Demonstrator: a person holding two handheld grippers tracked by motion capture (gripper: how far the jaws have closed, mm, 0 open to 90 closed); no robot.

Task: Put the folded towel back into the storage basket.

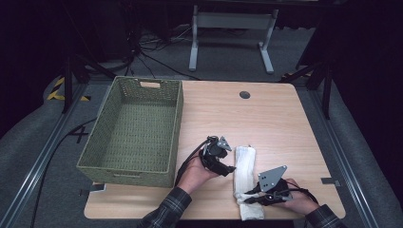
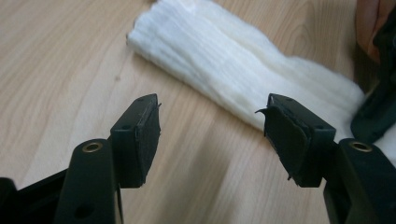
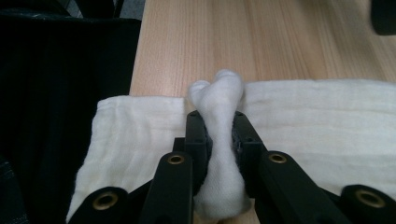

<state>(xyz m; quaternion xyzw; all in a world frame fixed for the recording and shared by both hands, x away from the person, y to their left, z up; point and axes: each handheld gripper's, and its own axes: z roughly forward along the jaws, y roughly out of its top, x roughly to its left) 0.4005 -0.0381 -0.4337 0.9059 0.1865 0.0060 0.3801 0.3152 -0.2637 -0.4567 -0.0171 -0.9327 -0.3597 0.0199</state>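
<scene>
My right tool (image 1: pixel 250 198) pinches a fold at the near end of the white cloth (image 1: pixel 245 166), which runs lengthwise away from me; my left tool (image 1: pixel 231 168) gapes empty just left of the cloth's middle.

Both matte black two-jaw grippers, left (image 1: pixel 227 168) and right (image 1: pixel 252 197), carry brass-ringed screws, grey triangular plates, black cables; dark plaid sleeves (image 1: pixel 166 209).

White ribbed cloth (image 3: pixel 219 140) showing btwn black fingers (image 3: pixel 198 135). Olive-green woven basket (image 1: pixel 135 130), light wood-grain table (image 1: pixel 266 118), plaid sleeve (image 1: pixel 166 209) showing too.
</scene>
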